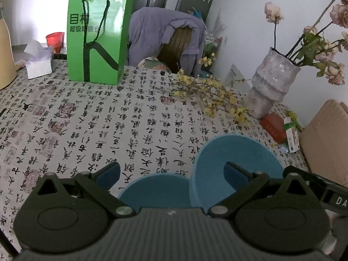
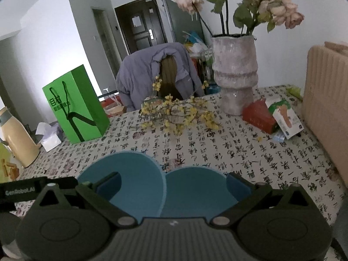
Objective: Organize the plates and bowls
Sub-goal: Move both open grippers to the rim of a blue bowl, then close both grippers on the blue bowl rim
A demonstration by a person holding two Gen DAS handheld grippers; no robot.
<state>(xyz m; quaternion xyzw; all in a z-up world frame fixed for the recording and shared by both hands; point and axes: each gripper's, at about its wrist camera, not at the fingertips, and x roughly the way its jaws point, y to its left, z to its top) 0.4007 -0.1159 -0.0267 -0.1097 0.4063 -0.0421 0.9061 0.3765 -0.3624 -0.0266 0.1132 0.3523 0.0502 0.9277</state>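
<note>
Hovering over two blue bowls

Spreading wide, the left gripper (image 1: 171, 170) and right gripper (image 2: 173, 183) are hanging empty above two blue bowls (image 2: 124, 178) sitting side by side, touching, nearer than the green bag (image 1: 97, 41) on the tablecloth (image 1: 87, 113).

2 bowls (image 2: 130, 174) side by side on table (image 2: 217, 152), vase (image 2: 235, 76) behind.

Two blue bowls side by side, larger bowl (image 1: 237, 152), smaller bowl (image 1: 156, 191), rims touching

Both wrist views low, facing same tablecloth (image 1: 130, 113)
</note>
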